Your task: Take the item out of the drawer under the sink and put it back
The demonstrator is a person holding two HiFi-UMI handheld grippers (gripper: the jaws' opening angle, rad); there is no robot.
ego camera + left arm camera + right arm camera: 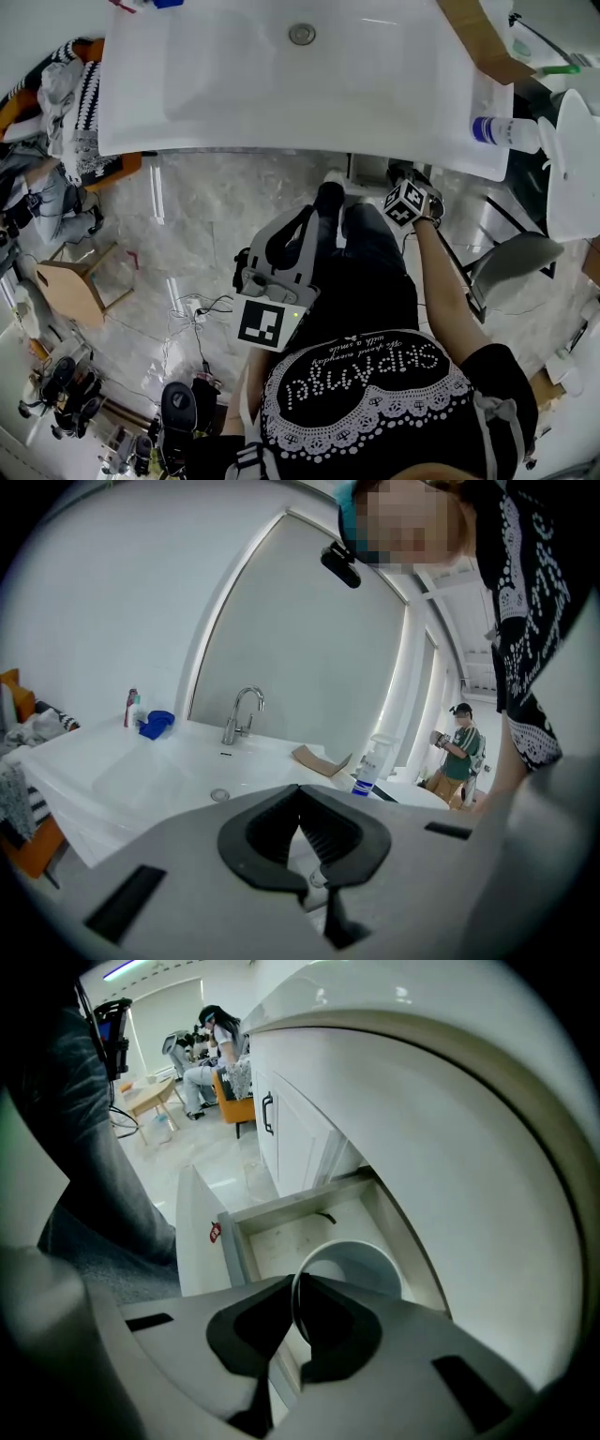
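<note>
In the right gripper view a white round cup (pixel 364 1262) stands in the open drawer (pixel 281 1232) under the white sink counter (pixel 441 1101). My right gripper (pixel 298 1290) points steeply down and is shut on the cup's near rim, which runs between the dark pads. From the head view only that gripper's marker cube (pixel 406 203) shows, just below the sink's (pixel 281 75) front edge; the drawer and cup are hidden there. My left gripper (pixel 300 794) is held above basin height in front of the sink, shut, with nothing between its pads.
The drawer's white front (pixel 197 1232) bears a red sticker. On the counter are a faucet (pixel 242 710), a blue-labelled bottle (pixel 367 771), a cardboard piece (pixel 319 758) and a blue item (pixel 155 724). A wooden stool (pixel 66 281) and cables lie on the marble floor at left.
</note>
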